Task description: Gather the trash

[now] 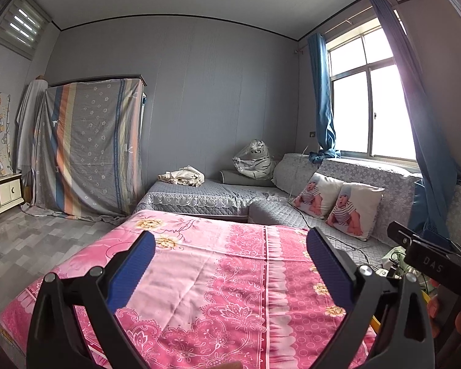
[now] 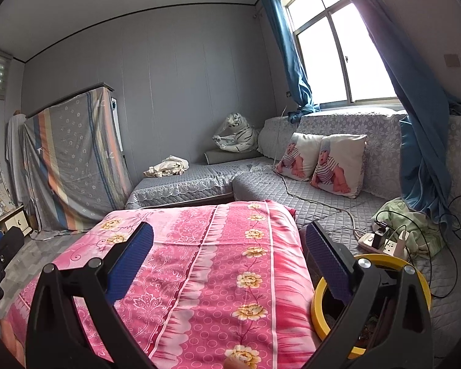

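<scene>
My left gripper (image 1: 230,264) is open and empty above a table covered with a pink floral cloth (image 1: 218,279). My right gripper (image 2: 229,261) is open and empty over the same pink cloth (image 2: 199,276), near its right edge. A round yellow-rimmed bin (image 2: 318,307) stands just right of the table, under the right finger. The right gripper's body (image 1: 427,261) shows at the right of the left wrist view. No loose trash shows on the cloth.
A grey L-shaped sofa (image 2: 307,196) holds two baby-print pillows (image 2: 338,163), a plush tiger (image 2: 236,135), a crumpled cloth (image 2: 169,166) and a power strip with cables (image 2: 384,243). A sheet-covered cabinet (image 1: 86,147) stands at back left. Blue curtains (image 2: 421,123) hang by the window.
</scene>
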`<state>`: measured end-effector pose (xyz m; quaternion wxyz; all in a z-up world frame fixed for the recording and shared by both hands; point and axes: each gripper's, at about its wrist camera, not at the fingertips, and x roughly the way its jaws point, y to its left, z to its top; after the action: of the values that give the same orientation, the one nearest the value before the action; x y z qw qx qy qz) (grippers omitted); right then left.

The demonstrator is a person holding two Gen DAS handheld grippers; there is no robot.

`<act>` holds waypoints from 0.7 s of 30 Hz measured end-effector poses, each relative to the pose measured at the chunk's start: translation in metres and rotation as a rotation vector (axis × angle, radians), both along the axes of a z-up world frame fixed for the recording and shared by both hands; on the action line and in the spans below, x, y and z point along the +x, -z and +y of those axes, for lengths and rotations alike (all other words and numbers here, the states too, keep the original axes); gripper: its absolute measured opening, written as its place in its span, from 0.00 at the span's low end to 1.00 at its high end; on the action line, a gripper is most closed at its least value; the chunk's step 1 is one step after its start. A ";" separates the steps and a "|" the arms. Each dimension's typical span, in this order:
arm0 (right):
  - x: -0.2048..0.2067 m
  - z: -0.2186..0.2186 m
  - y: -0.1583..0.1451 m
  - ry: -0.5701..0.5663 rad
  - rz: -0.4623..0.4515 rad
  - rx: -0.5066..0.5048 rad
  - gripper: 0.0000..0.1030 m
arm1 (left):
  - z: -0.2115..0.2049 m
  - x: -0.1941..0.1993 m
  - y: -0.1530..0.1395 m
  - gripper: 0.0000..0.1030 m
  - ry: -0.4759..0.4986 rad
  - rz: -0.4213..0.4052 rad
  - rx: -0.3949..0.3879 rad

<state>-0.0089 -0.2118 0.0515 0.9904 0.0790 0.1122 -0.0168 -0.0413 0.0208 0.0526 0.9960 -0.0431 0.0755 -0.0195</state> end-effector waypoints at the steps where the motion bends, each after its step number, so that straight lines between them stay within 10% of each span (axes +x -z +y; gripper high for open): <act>1: 0.000 0.002 0.002 -0.004 0.007 -0.002 0.92 | 0.000 -0.001 0.001 0.92 0.000 0.002 -0.002; 21: 0.003 0.005 0.006 -0.024 0.028 0.000 0.92 | -0.002 -0.002 0.000 0.92 0.014 0.001 -0.011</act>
<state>-0.0061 -0.2065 0.0455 0.9889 0.0772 0.1270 -0.0059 -0.0437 0.0192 0.0523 0.9956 -0.0480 0.0760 -0.0271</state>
